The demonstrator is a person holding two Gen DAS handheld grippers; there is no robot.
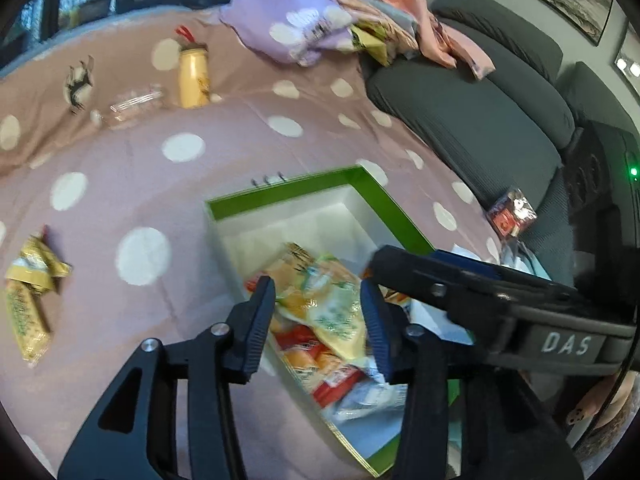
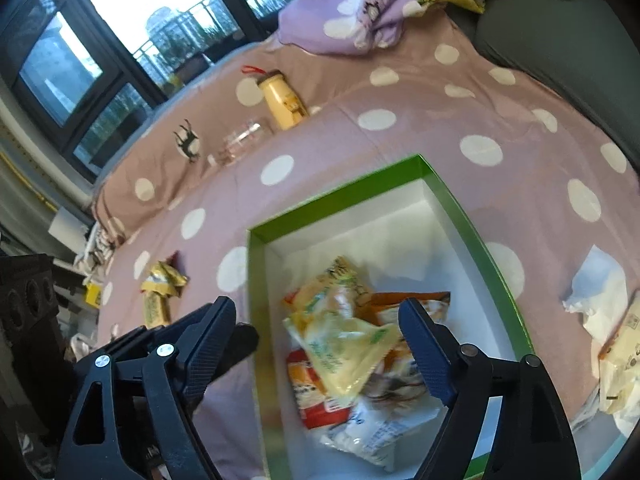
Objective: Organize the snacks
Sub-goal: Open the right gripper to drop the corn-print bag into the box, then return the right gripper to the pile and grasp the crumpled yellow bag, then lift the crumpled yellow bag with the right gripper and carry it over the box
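Observation:
A green box with white walls lies on a pink spotted bedspread and holds several snack packets. My left gripper hangs over its near end, open. A yellow-green packet lies in the box below the gap, and the pads do not press on it. My right gripper stands wide open above the same box and the same packet, holding nothing. Its black arm crosses the box's right side. Two yellow packets lie loose on the bedspread to the left.
A yellow bottle and a clear plastic container sit farther back. A purple bundle and a grey sofa with a red packet lie behind and right. White wrappers lie right of the box.

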